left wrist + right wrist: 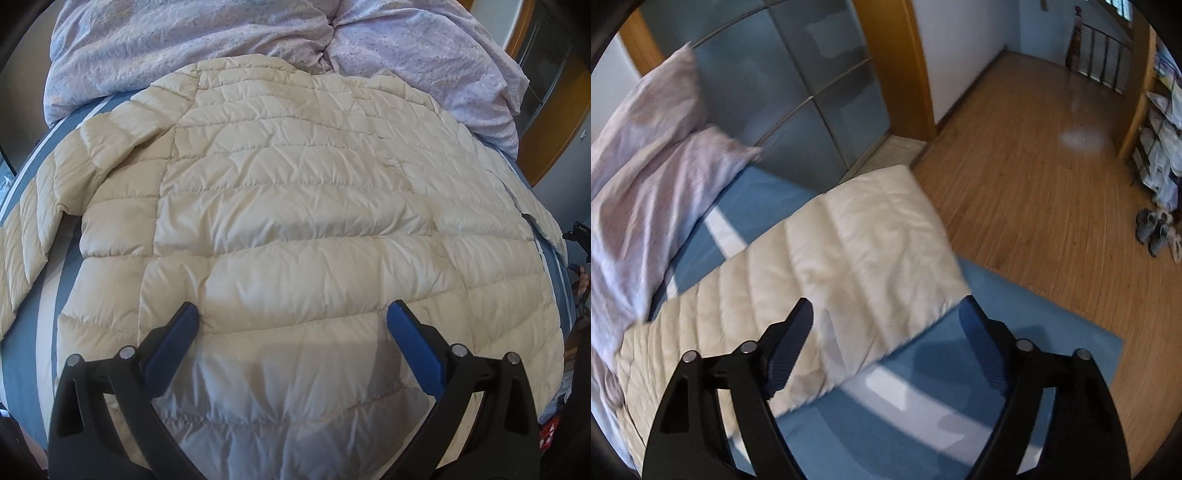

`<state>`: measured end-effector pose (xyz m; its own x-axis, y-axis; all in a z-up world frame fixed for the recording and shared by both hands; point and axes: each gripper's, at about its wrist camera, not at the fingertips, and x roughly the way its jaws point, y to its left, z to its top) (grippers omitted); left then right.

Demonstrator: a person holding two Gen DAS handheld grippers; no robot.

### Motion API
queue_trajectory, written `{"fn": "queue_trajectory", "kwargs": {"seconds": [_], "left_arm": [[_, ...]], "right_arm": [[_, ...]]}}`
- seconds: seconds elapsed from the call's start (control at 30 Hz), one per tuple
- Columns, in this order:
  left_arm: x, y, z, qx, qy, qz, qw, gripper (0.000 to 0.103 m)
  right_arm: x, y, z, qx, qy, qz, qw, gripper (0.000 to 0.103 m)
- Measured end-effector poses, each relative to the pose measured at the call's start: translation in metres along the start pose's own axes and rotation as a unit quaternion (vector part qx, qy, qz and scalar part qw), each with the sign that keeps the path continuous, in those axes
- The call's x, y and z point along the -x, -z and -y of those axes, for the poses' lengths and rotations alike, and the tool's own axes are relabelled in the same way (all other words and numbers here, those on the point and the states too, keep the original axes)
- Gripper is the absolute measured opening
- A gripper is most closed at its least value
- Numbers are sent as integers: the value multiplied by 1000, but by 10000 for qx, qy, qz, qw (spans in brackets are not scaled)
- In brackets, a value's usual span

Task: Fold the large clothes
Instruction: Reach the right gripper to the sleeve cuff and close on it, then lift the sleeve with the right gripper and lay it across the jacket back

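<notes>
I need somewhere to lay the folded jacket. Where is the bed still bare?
Bare blue sheet lies at the bed's corner, between the jacket's sleeve and the wooden floor. The lilac duvet crowds the far end; the jacket fills the middle.

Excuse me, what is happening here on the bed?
A person is about to fold a cream quilted jacket spread flat on the blue bed sheet. The left hand-held gripper hangs open over the jacket's lower part. The right hand-held gripper is open above the sleeve. Neither grips anything yet.
</notes>
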<state>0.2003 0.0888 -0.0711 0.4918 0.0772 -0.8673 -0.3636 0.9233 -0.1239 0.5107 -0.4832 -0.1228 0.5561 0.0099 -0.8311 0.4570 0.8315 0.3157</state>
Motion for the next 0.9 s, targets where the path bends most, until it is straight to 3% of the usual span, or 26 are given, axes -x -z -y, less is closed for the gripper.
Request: {"fn": "queue_trajectory", "kwargs": {"seconds": [0.33, 0.47, 0.57, 0.77, 0.9], "left_arm": [[-1, -2, -2, 34, 77, 33, 10000, 101], [0, -2, -2, 26, 90, 34, 10000, 101], [2, -1, -3, 21, 144, 31, 9999, 101], [13, 1, -14, 149, 198, 98, 9996, 101], [22, 3, -24, 253, 36, 177, 9995, 101]], "right_arm": [[-16, -5, 3, 85, 147, -2, 9999, 55], [-16, -2, 2, 213, 285, 111, 9993, 29], [-14, -4, 2, 209, 158, 81, 9996, 10], [11, -2, -22, 482, 33, 305, 9984, 5], [41, 6, -62, 923, -353, 535, 9937, 5]]}}
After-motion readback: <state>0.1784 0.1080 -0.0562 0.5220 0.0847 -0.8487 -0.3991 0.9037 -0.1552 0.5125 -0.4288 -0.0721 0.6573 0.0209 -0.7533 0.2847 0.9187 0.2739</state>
